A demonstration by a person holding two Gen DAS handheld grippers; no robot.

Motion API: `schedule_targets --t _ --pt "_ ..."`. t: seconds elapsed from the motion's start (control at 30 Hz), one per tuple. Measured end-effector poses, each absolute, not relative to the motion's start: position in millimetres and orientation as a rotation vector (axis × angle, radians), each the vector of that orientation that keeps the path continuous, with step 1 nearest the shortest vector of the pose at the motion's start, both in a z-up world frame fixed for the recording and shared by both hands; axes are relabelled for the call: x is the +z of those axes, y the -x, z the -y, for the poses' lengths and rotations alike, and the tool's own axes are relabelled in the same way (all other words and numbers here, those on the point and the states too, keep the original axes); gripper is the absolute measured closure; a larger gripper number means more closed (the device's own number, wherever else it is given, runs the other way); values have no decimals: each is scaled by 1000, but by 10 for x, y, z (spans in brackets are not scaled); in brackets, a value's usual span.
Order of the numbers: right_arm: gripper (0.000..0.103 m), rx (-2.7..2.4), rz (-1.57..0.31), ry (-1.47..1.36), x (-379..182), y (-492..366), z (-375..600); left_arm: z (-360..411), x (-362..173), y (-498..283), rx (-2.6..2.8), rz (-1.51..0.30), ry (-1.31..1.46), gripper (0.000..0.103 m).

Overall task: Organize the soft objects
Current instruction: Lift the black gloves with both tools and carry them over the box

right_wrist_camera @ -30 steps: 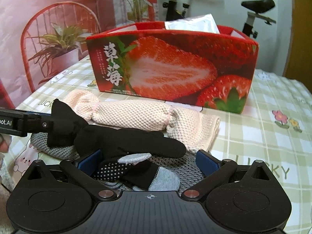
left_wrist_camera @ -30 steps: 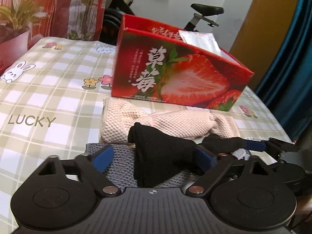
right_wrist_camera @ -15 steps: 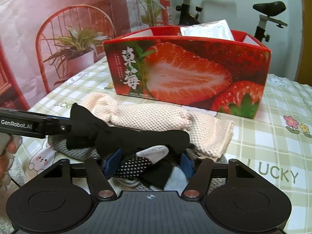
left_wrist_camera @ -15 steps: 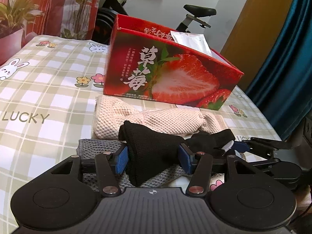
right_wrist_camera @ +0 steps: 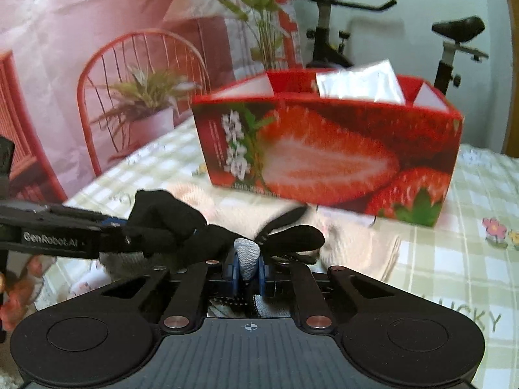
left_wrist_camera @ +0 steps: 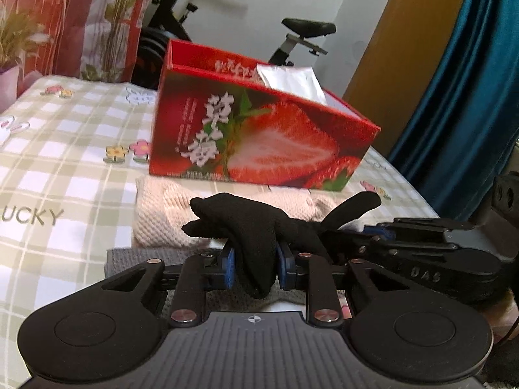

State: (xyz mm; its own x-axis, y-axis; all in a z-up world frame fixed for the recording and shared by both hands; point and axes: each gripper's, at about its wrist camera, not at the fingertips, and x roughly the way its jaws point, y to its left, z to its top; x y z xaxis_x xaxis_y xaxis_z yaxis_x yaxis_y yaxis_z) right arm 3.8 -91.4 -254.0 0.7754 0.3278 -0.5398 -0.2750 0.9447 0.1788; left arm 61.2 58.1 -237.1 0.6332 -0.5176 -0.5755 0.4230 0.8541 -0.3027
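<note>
I see the bench (left_wrist_camera: 58, 149) under its green-and-white check cloth, with "LUCKY" print and small flowers. Toward its far side stands the red strawberry box (left_wrist_camera: 259, 139), open at the top, with a white packet (left_wrist_camera: 292, 79) poking out of it. Just in front of the box lies a folded cream knit cloth (left_wrist_camera: 162, 214), and nearer to me a grey knit piece (left_wrist_camera: 129, 259) lies flat on the bench, partly under my left gripper.

My left gripper (left_wrist_camera: 253, 264) is clenched on a black sock (left_wrist_camera: 246, 227), which is raised above the cream cloth; its free end droops between the blue pads. From the right wrist view the same black sock (right_wrist_camera: 172, 223) stretches across toward my right gripper (right_wrist_camera: 248, 274). That gripper is clamped on a grey-tipped sock (right_wrist_camera: 247, 253) with a dotted black-and-white part below the pads. Both socks sit in front of the box, not in it.
</note>
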Motion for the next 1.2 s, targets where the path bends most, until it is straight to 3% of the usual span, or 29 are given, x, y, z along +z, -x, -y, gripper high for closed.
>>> schedule_targets --t 0.3,0.77,1.2 --pt "93 323 -485 -66 -2236 -50 987 -605 -2131 -620 -539 -596 121 79" --pt "93 319 -338 54 -1467 -683 1027 -289 -1313 -1205 -488 -400 15 77" --pt "93 251 -404 125 -1475 -1628 1172 -25 -1417 -2134 -475 -518 -11 73"
